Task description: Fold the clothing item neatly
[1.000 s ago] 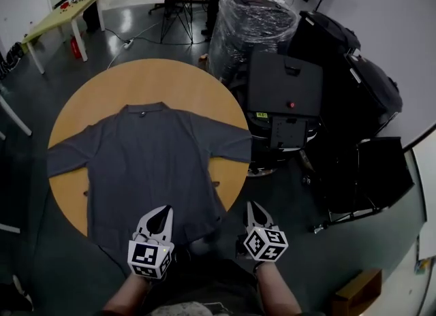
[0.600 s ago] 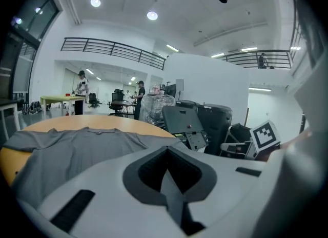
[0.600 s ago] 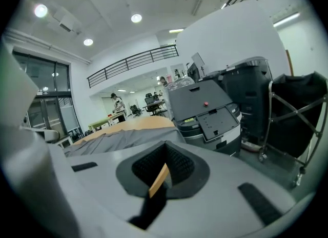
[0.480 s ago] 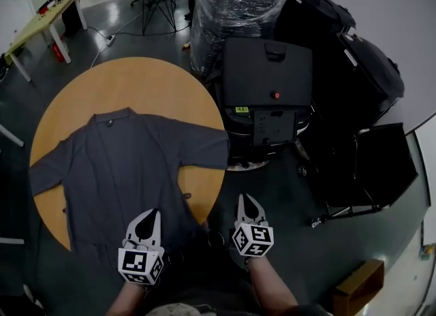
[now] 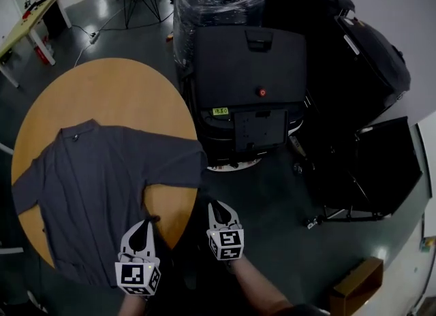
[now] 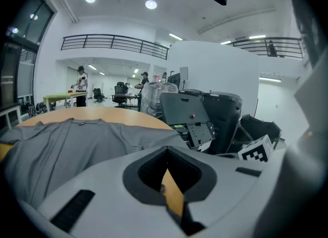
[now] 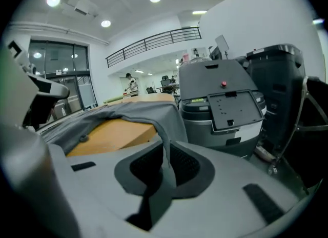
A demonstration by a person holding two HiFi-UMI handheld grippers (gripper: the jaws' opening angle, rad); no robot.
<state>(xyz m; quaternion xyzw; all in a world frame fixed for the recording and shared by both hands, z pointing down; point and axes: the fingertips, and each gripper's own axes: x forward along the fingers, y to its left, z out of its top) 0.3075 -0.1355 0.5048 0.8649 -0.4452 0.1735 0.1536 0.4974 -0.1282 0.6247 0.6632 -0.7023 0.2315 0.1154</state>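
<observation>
Shirt [image 5: 95, 192], grey and long-sleeved, lies flat on the round wooden table [image 5: 116, 90]. Its collar is at the far side, its sleeves are spread left and right, and its hem droops over the near edge. Laid out like this, every edge is free to pinch, so I judge that folding has not yet begun.

The left gripper [image 5: 145, 226] hovers by the shirt's near right corner, jaws closed together on nothing, with only wood showing past them. The right gripper [image 5: 218, 207] sits just off the table's near right rim. Its jaws have just been opening to a narrow slit with nothing between them. The right sleeve [image 5: 176, 163] drapes over the rim ahead of it and is probably its target.

Room is tight on the right, where a black equipment cart [image 5: 248, 69] stands close to the table. The table's far half shows bare wood, which gives space to fold toward.
</observation>
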